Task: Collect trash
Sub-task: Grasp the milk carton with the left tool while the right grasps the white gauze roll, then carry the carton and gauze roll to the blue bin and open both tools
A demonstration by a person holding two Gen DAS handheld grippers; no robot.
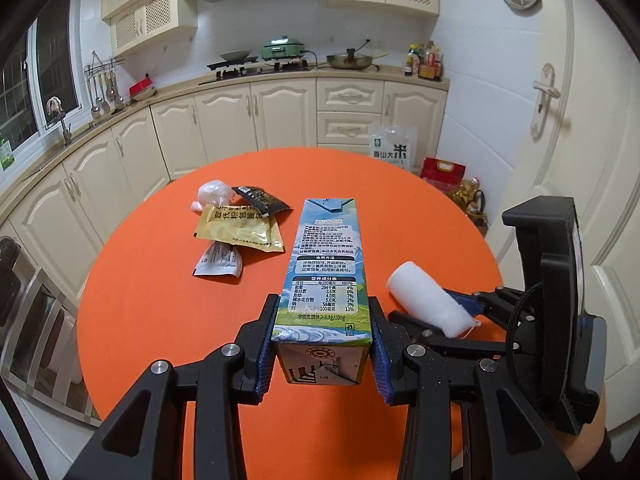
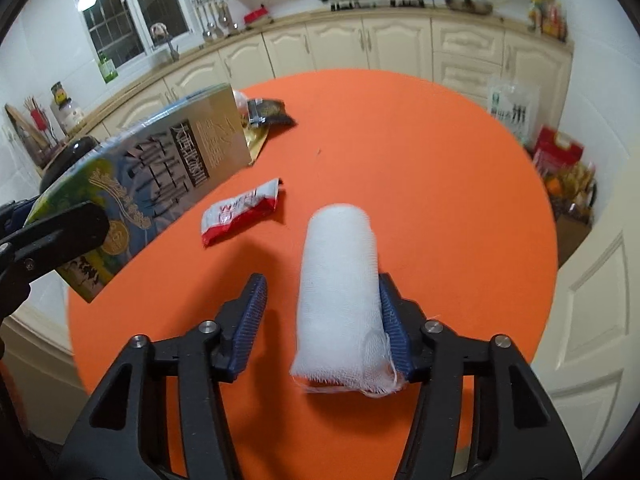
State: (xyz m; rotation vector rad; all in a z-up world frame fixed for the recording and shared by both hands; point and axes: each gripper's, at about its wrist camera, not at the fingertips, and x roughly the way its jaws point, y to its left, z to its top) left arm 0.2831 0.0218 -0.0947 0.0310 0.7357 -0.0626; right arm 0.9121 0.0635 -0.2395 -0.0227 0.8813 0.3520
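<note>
My left gripper (image 1: 322, 344) is shut on a blue milk carton (image 1: 326, 264), gripped near its base and held above the orange round table (image 1: 160, 320). The right wrist view shows the same carton (image 2: 160, 160) at the left. A white gauze roll (image 2: 340, 288) rests against the right pad of my right gripper (image 2: 322, 284). The left pad stands clear of the roll, with table showing in the gap, so this gripper is open. On the table lie a red-and-white wrapper (image 2: 240, 210), a yellow sachet (image 1: 240, 228), a black sachet (image 1: 260, 199), a grey sachet (image 1: 220, 260) and crumpled plastic (image 1: 214, 194).
Cream kitchen cabinets (image 1: 224, 120) run behind the table. Bags of rice (image 1: 394, 148) and other packages stand on the floor at the right, beside a white door (image 1: 560, 140). A chair (image 1: 32, 320) stands at the table's left edge.
</note>
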